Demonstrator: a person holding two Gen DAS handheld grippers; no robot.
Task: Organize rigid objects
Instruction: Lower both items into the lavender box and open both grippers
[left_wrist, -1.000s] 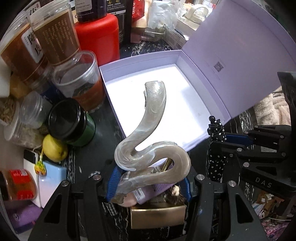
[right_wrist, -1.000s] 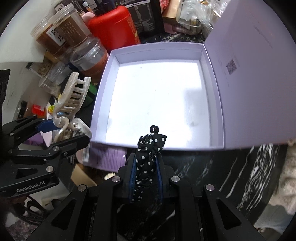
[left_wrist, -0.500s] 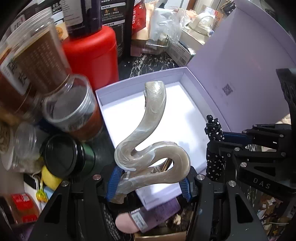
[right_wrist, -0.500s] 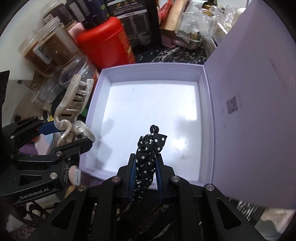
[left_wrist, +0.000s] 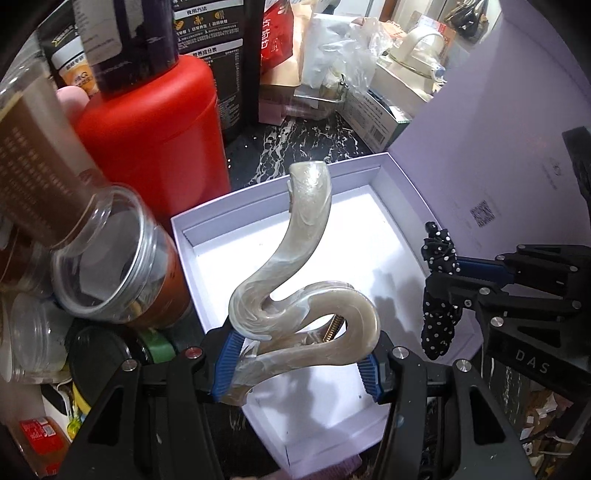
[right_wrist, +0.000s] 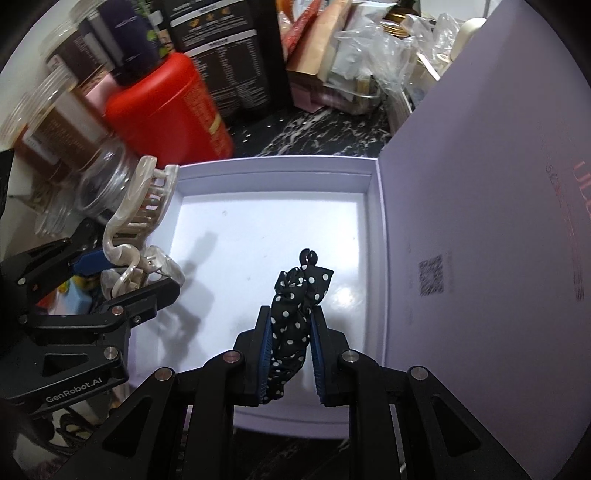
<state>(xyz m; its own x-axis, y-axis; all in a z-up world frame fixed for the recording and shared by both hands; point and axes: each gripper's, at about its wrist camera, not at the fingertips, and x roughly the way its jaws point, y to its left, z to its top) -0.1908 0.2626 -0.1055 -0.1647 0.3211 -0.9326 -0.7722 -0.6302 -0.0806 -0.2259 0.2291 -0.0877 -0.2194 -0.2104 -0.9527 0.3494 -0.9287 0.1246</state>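
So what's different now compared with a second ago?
Both grippers have carried their loads forward, from the near edge to above the open box. The left gripper still holds the hair claw; the right gripper still holds the dotted hair tie. Nothing was let go.

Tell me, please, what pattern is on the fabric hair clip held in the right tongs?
White polka dots on black fabric hair clip; the right wrist view shows it best.

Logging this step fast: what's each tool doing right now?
Left tool: closed on the pearly claw hair clip.
Right tool: closed on the black polka-dot hair tie.
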